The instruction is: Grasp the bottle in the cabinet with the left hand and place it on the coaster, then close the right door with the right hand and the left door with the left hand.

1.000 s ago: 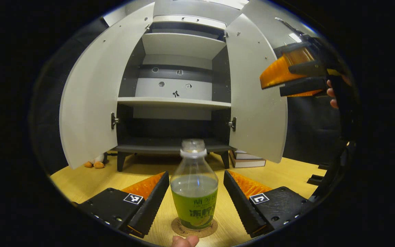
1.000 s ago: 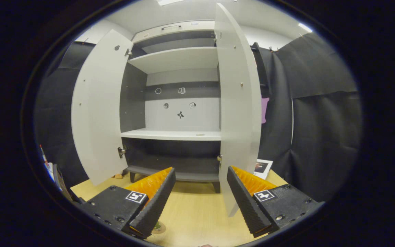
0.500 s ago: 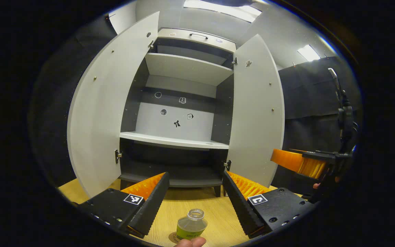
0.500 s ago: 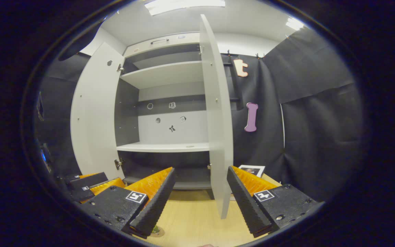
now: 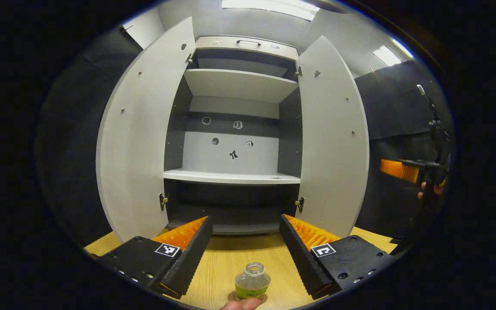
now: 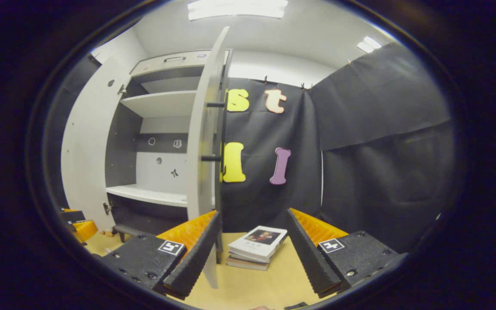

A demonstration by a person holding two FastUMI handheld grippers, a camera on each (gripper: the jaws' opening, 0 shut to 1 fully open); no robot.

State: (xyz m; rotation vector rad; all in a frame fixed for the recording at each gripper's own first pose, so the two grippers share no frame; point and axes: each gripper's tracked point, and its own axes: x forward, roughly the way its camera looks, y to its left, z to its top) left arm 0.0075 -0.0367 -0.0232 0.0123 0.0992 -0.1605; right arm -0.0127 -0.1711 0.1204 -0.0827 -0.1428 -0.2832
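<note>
We see the bottle [image 5: 252, 280] standing on the coaster [image 5: 248, 297] on the desk [image 5: 230, 258] in front of the cabinet [image 5: 235, 129], between our left gripper's [image 5: 243, 254] spread fingers, untouched. Both cabinet doors stand open. Our right gripper [image 6: 252, 249] is spread, empty, beside the right door's [image 6: 203, 150] edge, near stacked books [image 6: 256, 247].

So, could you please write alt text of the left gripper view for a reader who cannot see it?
A grey cabinet stands with both doors wide open and bare shelves. In front, the left tool is open above a bottle standing on a coaster on the wooden table. At far right, a hand holds the right tool.
</note>
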